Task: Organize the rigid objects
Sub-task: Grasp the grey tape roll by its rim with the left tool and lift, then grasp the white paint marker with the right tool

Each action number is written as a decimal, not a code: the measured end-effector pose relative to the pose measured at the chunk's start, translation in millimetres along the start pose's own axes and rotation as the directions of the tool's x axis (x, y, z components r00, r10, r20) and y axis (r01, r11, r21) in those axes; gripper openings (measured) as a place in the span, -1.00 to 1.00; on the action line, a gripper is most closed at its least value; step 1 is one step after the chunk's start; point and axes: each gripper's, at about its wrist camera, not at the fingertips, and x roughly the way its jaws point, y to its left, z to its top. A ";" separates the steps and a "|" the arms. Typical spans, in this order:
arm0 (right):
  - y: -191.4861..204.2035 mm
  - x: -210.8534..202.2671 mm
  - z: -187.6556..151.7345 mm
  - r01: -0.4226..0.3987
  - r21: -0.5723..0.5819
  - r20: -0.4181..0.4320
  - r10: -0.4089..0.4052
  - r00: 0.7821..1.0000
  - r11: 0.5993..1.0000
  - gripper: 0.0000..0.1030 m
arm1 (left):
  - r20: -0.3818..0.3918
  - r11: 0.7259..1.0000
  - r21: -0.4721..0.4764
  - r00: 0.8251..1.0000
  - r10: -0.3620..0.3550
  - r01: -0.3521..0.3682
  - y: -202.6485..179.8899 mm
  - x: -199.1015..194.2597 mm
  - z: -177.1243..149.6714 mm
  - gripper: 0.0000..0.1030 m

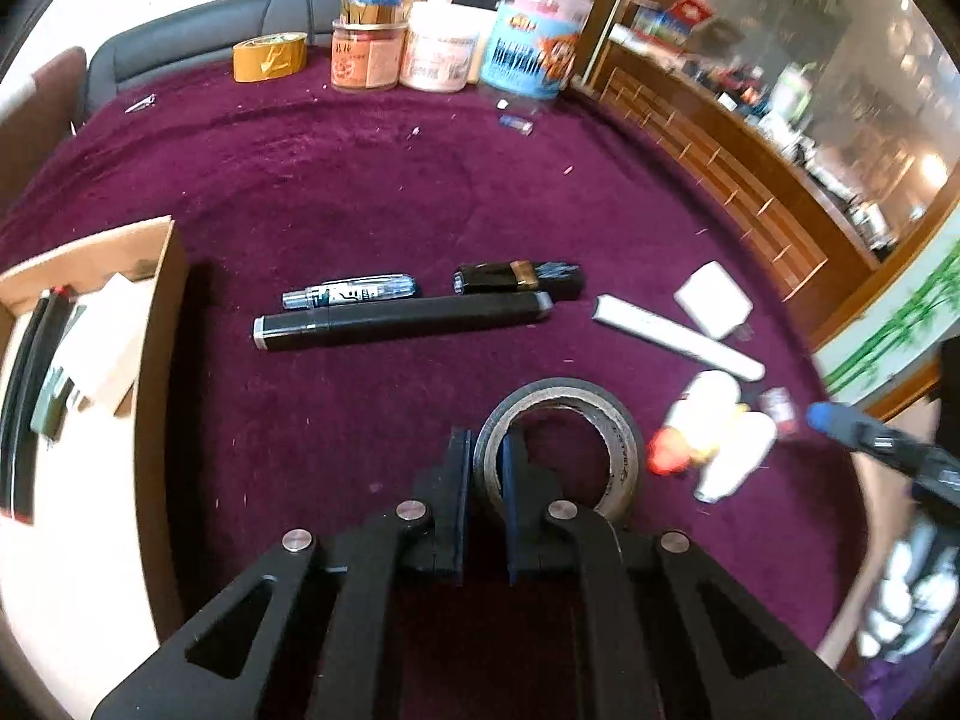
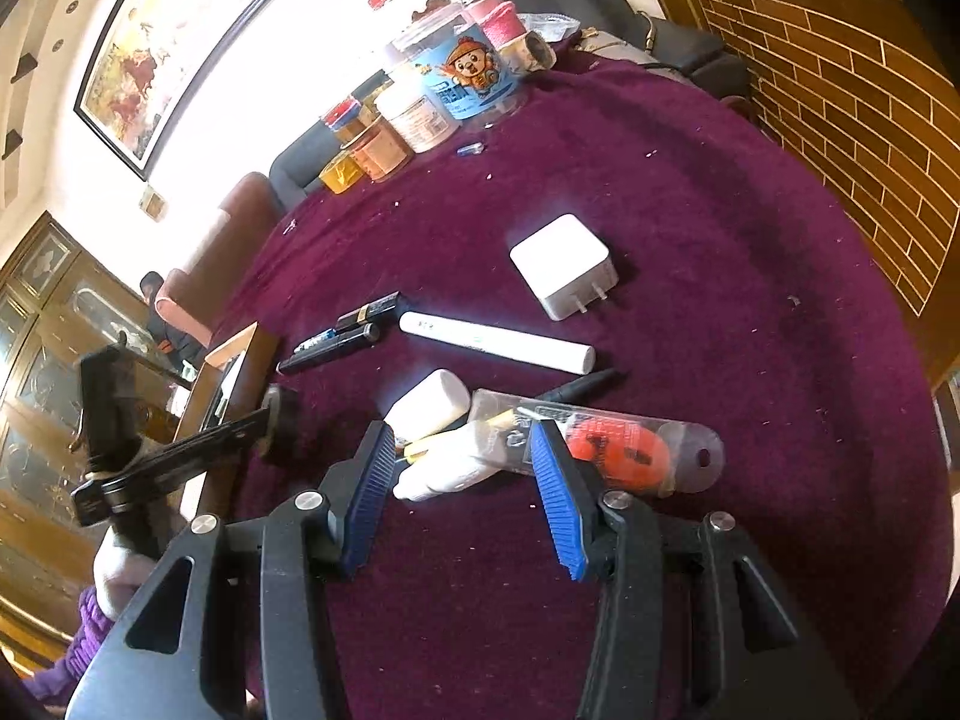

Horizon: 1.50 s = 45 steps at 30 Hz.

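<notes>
Your left gripper has its jaws pinched tight on the wall of the dark grey roll of tape, one finger outside the ring and one inside the hole. The roll sits right in front of you on the purple fuzzy tablecloth. The grip is only on a thin edge, so I think the roll could swing or slip out if you lift fast.

Your right gripper stands partly open, with nothing held. Its blue pads hover just above a small white bottle and a clear plastic pack with an orange thing inside. These lie in a little heap, so a push could knock them apart.

A bit farther out lie a long black marker, a blue and clear pen and a white stick. They are round and may roll if bumped.

The brown cardboard box is on your left, already holding some things. You must carry the roll over its wall; a low pass could hit it.

Far back stand jars and a yellow tape roll.
</notes>
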 end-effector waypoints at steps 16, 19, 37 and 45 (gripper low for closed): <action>74.5 76.7 30.6 0.110 -0.179 -0.052 -0.121 0.991 0.978 -0.09 | 0.194 0.975 -0.169 0.975 -0.111 0.145 60.4 -112.5 -56.1 -0.86; 71.0 87.8 42.1 0.209 -0.251 -0.077 -0.234 0.969 0.945 -0.09 | 0.201 0.974 -0.180 0.974 -0.103 0.140 68.5 -117.8 -63.8 -0.86; 82.6 117.1 36.5 0.290 -0.491 -0.074 -0.371 0.926 0.821 -0.76 | 0.234 0.947 -0.310 0.972 -0.017 0.091 124.5 -137.1 -98.3 -0.86; 116.6 54.5 45.2 0.184 -0.400 0.050 -0.180 0.982 0.898 -0.77 | 0.233 0.936 -0.347 0.972 0.021 0.062 140.5 -139.6 -103.9 -0.86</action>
